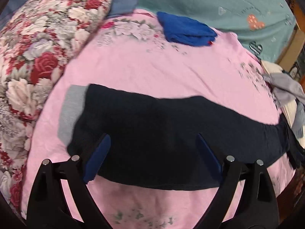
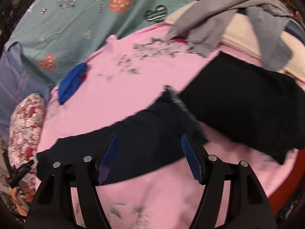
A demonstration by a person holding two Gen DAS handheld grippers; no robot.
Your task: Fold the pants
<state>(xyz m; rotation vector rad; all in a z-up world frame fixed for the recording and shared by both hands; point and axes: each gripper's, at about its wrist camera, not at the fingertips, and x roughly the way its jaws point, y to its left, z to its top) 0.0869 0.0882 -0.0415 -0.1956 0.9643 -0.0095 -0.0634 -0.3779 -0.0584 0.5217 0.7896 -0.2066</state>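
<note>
Dark navy pants (image 1: 171, 114) lie stretched across the pink blanket (image 1: 152, 66), with a grey band (image 1: 70, 112) showing at their left end. My left gripper (image 1: 153, 135) hovers over the pants' near edge, open, with nothing pinched between its blue pads (image 1: 101, 156). In the right wrist view the same pants (image 2: 133, 126) run as a long strip with a ribbed edge (image 2: 181, 105) at the upper right. My right gripper (image 2: 149, 135) is above that strip, also open, its fingers (image 2: 190, 156) clear of the cloth.
A folded blue garment (image 1: 186, 28) rests at the blanket's far side. A floral quilt (image 1: 38, 57) bulks up on the left, and a teal sheet (image 1: 228, 3) lies behind. Grey clothes (image 2: 219, 19) pile at the right. A black cloth mass (image 2: 247, 105) lies beside the strip.
</note>
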